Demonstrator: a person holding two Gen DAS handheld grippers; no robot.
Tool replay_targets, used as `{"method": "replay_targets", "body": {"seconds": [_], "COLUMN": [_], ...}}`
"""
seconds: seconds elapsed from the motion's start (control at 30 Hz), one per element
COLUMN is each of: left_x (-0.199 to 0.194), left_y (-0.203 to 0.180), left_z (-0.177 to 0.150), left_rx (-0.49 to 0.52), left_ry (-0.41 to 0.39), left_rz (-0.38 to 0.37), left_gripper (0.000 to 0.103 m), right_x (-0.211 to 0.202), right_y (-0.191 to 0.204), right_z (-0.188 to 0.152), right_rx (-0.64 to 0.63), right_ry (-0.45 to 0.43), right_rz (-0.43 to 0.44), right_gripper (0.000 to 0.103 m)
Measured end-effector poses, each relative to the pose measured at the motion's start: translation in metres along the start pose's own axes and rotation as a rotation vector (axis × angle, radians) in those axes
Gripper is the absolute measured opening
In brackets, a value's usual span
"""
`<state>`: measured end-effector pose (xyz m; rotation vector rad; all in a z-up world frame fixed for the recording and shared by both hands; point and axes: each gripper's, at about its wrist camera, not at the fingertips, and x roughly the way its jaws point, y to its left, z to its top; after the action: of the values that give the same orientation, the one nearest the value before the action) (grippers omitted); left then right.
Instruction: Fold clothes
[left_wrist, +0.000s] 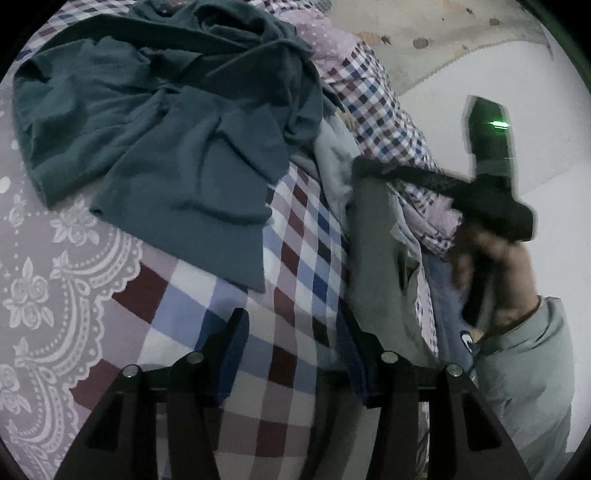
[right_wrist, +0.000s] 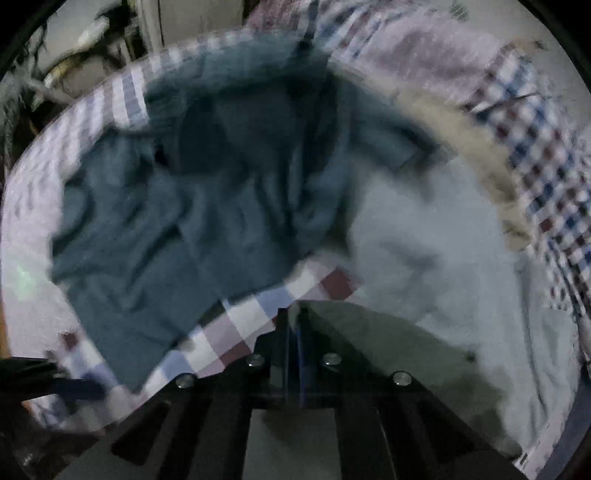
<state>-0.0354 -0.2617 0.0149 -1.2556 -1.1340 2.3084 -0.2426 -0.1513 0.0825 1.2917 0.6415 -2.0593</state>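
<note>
Left tool (left_wrist: 291, 354) stands apart above the checked bed (left_wrist: 295, 258); right tool (right_wrist: 293, 325) is clamped on grey cloth (right_wrist: 388, 343), beside the teal shirt (left_wrist: 166, 129).

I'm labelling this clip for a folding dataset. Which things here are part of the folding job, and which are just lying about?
Part of the job:
- grey-green garment, pinched in the right gripper
- teal garment, crumpled on the bed
- pale blue garment, beside it
- left gripper, open, holding nothing

Just lying about:
- checked bedsheet
- floral lilac cover
</note>
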Motion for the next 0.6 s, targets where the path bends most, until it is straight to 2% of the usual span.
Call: {"method": "replay_targets", "body": {"seconds": [0.1,0.23,0.33,0.4,0.6], "left_x": [0.003,0.011,0.012,0.013,0.025], "left_y": [-0.006,-0.02,-0.028,-0.033,-0.033], "left_z": [-0.008,-0.018,-0.02,-0.021,-0.021], "left_rx": [0.042,0.096,0.125,0.144,0.161], "left_ry": [0.065,0.142,0.131,0.123,0.136], "left_rz": [-0.052,-0.132,-0.164,-0.176,-0.081], "left_gripper": [0.052,0.052,0.052,0.052,0.051], "right_x": [-0.043,-0.08,-0.094,-0.1,-0.096], "right_y": [-0.027,-0.061,-0.073,-0.071,-0.042], "right_z": [-0.006,-0.013,-0.005,0.004,0.012], "right_rx": [0.084,0.198,0.253,0.248,0.141], "right_ry": [-0.108,-0.224,-0.276,-0.281,-0.209], "right_rz": [0.009,0.055,0.049,0.037,-0.003], "right_gripper": [0.001,0.0,0.0,0.0,0.0]}}
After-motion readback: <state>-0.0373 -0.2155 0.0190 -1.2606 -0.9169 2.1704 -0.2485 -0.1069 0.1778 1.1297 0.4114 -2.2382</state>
